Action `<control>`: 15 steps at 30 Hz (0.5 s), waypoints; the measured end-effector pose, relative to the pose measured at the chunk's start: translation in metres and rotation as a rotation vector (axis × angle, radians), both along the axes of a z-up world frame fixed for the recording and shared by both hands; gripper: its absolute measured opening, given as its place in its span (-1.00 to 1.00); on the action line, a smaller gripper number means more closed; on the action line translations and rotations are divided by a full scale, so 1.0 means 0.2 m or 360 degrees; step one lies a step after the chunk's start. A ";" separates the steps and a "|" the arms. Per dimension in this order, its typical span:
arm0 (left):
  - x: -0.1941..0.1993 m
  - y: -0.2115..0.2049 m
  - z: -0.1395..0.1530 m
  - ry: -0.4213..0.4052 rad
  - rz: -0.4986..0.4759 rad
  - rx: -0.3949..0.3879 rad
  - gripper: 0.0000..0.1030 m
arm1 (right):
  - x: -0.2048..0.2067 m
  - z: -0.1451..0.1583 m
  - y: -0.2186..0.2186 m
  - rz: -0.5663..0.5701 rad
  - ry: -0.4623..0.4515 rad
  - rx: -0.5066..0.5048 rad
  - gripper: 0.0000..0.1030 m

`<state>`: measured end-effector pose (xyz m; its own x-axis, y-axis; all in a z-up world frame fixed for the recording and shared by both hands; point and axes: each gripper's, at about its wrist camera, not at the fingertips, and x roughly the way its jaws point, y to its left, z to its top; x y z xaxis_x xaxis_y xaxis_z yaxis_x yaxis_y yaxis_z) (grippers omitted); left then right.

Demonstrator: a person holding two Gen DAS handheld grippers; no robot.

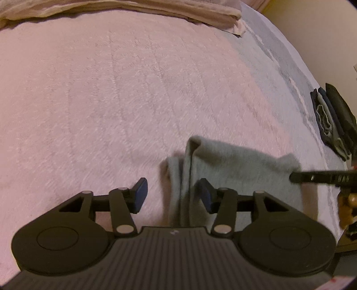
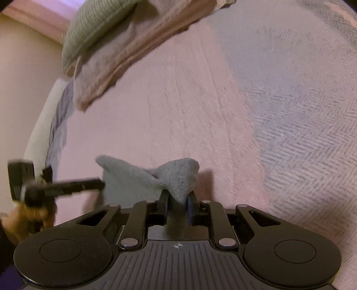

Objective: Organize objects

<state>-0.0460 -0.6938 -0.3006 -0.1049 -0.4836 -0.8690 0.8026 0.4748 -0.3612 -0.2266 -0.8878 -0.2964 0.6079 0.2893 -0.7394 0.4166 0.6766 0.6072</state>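
A small grey fleecy cloth (image 1: 234,169) lies rumpled on a pink blanket (image 1: 100,89) that covers a bed. My left gripper (image 1: 173,194) is open just above it, with the cloth's folded left edge running between the blue pads. The right gripper's fingers (image 1: 312,178) reach in from the right to the cloth's far edge. In the right wrist view my right gripper (image 2: 177,203) is shut on a bunched part of the grey cloth (image 2: 151,176), which rises in a peak ahead of it. The left gripper's fingers (image 2: 84,185) meet the cloth's left corner, held by a hand (image 2: 22,218).
A folded pinkish blanket (image 1: 156,13) lies along the far side of the bed, with a grey-green pillow (image 2: 96,29) on it. Dark folded clothes (image 1: 330,120) sit at the right edge on a grey herringbone bedspread (image 2: 301,133). A beige wall (image 2: 26,78) borders the bed.
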 end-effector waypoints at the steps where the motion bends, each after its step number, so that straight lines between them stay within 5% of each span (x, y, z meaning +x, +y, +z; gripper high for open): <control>1: 0.00 -0.01 -0.01 0.0012 0.0004 0.0015 0.04 | 0.00 -0.01 -0.01 -0.0021 0.0013 -0.0013 -0.39; 5: 0.02 -0.03 -0.02 0.0000 -0.0005 0.0012 0.05 | -0.02 -0.02 -0.03 -0.0096 -0.0020 0.0035 -0.25; 8: -0.07 -0.06 0.10 -0.0357 -0.0188 -0.0094 0.05 | -0.04 0.03 -0.03 -0.0113 -0.0027 -0.0051 -0.25; 10: -0.08 -0.09 0.14 -0.0312 -0.0299 -0.0168 0.05 | -0.06 0.09 -0.01 -0.0075 -0.0077 -0.0201 -0.25; 14: -0.06 -0.20 0.05 -0.0176 -0.0435 -0.0136 0.01 | -0.04 0.07 0.02 -0.0033 -0.0049 -0.0174 -0.25; 15: -0.04 -0.22 0.02 -0.0145 -0.0434 -0.0118 -0.21 | -0.04 0.06 0.03 -0.0035 -0.0032 -0.0181 -0.25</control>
